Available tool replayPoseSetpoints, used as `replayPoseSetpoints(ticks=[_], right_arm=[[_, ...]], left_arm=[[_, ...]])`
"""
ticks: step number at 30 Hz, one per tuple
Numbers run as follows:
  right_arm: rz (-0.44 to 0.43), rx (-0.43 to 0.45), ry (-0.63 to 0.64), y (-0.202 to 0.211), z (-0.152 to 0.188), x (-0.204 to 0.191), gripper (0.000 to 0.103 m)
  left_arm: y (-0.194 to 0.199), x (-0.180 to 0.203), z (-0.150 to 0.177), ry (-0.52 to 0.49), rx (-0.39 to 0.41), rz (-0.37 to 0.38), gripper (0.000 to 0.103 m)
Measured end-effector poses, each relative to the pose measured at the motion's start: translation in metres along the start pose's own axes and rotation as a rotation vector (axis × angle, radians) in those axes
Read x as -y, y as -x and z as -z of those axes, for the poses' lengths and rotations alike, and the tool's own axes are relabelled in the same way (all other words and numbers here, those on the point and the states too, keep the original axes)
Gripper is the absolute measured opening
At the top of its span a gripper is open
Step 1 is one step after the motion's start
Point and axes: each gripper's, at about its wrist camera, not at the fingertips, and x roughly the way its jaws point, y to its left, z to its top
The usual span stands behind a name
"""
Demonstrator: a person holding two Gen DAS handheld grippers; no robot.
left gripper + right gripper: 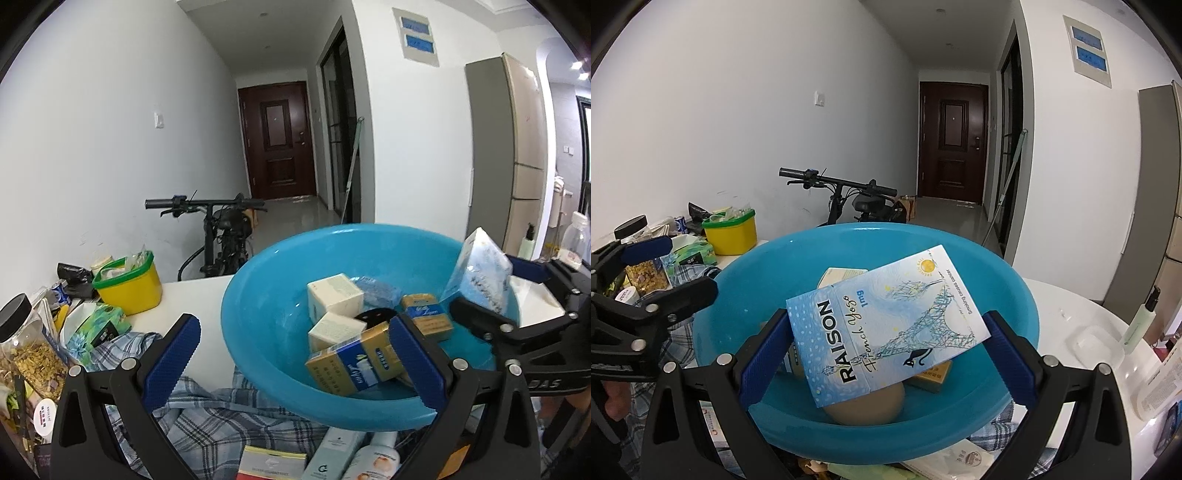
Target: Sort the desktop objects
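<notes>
**Blue pack held over the basin**

Left gripper (295, 354) fills the bottom of the left wrist view, its blue pads spread wide with nothing between them. Its right finger (413, 354) reaches over the near rim of the basin (258, 302); the left finger hangs over a plaid cloth (207, 424) outside the rim. Inside the basin lie two cream boxes (334, 297), two gold packs (354, 363) and a dark round thing, crowded toward the near side, with bare floor left along the far wall. At right, the right gripper (476, 291) holds the blue pack (480, 273) above the basin's right rim. A yellow tub (129, 284) sits well apart on the white table (199, 295).

From the right wrist view, the right gripper (886, 343) pinches the blue pack (886, 321) across its short faces. The pack's long axis runs from lower left to upper right, printed face toward the camera, lid end at the left. It hangs tilted over the middle of the basin (757, 280), above a brown rounded object (868, 406) and a gold pack (931, 374). The left gripper (676, 266) stands at the basin's left rim, jaws apart.
</notes>
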Motion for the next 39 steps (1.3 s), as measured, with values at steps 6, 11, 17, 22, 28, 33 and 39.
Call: replayPoseSetpoints(ticks=[6,11,17,22,28,33,39], right_arm=[[-0.008,0.01,-0.008,0.002,0.0,0.002,0.1],[-0.006,0.002,-0.015,0.002,0.001,0.004,0.099],[-0.021,0.019,-0.011,0.006,0.0,0.0,0.1],[0.037,0.02,-0.007,0.005,0.0,-0.002,0.103],[0.008,-0.002,-0.021,-0.001,0.001,-0.003,0.103],[0.012,0.054,-0.046,0.01,-0.001,0.002,0.103],[0.02,0.075,-0.053,0.015,-0.004,0.005,0.103]], left_arm=[[-0.005,-0.006,0.001,0.018,-0.013,-0.01,0.103],[-0.011,-0.005,0.003,0.016,-0.033,-0.015,0.103],[-0.005,-0.004,0.001,0.01,-0.018,-0.007,0.103],[-0.006,-0.004,0.001,0.01,-0.021,-0.004,0.103],[-0.005,-0.003,0.0,0.012,-0.025,-0.007,0.103],[-0.002,-0.005,-0.003,0.007,-0.019,-0.009,0.103],[0.01,-0.019,-0.004,0.016,-0.013,-0.021,0.103]])
